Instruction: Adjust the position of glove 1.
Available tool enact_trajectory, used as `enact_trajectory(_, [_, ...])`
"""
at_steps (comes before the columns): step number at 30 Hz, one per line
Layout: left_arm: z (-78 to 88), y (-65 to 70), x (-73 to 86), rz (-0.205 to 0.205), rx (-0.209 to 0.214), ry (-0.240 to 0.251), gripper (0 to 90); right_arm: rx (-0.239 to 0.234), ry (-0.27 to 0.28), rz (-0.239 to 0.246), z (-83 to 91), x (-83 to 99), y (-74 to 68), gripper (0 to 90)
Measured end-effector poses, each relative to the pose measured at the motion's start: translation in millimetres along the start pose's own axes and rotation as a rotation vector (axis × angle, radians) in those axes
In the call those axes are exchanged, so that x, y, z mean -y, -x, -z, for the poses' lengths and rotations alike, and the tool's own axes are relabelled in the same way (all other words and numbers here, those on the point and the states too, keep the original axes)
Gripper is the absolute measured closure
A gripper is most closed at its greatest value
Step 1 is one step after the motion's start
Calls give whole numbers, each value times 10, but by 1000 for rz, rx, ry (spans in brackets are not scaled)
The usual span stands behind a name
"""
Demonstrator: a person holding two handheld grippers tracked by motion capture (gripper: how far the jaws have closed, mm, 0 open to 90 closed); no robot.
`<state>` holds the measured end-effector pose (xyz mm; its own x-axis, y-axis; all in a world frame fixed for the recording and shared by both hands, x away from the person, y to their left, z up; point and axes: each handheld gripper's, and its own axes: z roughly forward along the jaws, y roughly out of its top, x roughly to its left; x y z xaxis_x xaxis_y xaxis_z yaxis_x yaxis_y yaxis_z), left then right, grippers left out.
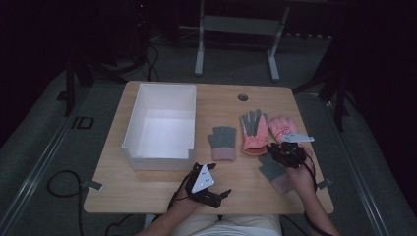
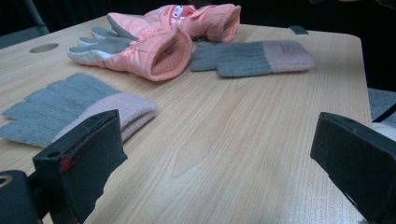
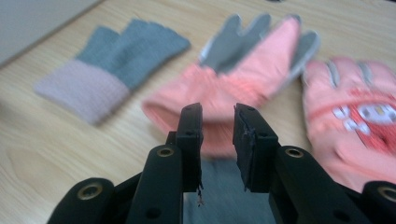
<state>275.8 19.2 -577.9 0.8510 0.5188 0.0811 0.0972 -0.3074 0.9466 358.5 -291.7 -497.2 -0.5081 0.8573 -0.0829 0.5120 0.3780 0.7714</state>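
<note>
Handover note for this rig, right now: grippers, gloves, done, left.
Left gripper: open, nothing between its fingers, near the table's front edge.
Right gripper: fingers narrowly apart, nothing between them, above the grey glove by the coral gloves.
Second grey glove lies beside the white bin.
Done: no glove in the bin.
Left: probably all four gloves.

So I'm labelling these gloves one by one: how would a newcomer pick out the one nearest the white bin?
Start at the white bin on the table's left half. The first glove to its right is the grey knit glove, lying alone. Unlike the puffy salmon gloves, it is flat knit with a pink cuff.
</note>
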Motion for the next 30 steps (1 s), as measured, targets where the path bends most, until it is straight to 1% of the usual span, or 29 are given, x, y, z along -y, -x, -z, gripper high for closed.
enact_trajectory(2, [-2,3,-1,-3,-2,-1,23,1,-17,6,8,105,71,722])
enact_trajectory(5, [-2,2,-1,-2,-3,-2,23,3,-26,3,8,143,96,722])
enact_trajectory(6, [-1,1,0,0,-2,-1,23,-2,-58,9,8,304,180,719])
enact_trajectory(8, [-2,3,-1,-3,-3,-2,23,-6,-77,-5,-8,382,222,716])
enact_trajectory(10, [-2,1,-1,0,-2,-1,23,-4,-100,-4,-38,444,248,709])
enact_trajectory(12, [-1,1,0,-1,-2,-1,23,-6,-106,-5,-54,470,254,706])
enact_trajectory(13, [-2,4,-1,-4,-3,-2,23,-13,-123,-10,-97,514,267,701])
enact_trajectory(14, [-2,3,-1,-3,-3,-2,23,-13,-126,-9,-116,533,267,700])
enact_trajectory(18, [-1,3,0,-2,-2,-1,23,-21,-134,2,-166,577,256,708])
enact_trajectory(19, [-2,6,0,-3,-2,-1,23,-32,-134,10,-177,585,262,752])
enact_trajectory(21, [-1,3,0,-2,-2,-1,23,-31,-136,17,-180,590,255,829])
enact_trajectory(24, [0,5,0,-4,-2,0,23,-12,-149,3,-181,573,230,863])
enact_trajectory(26, [0,3,0,-3,-2,0,23,-2,-157,-16,-173,555,218,871])
enact_trajectory(30, [0,6,1,-2,-3,2,23,3,-147,-31,-138,538,196,872])
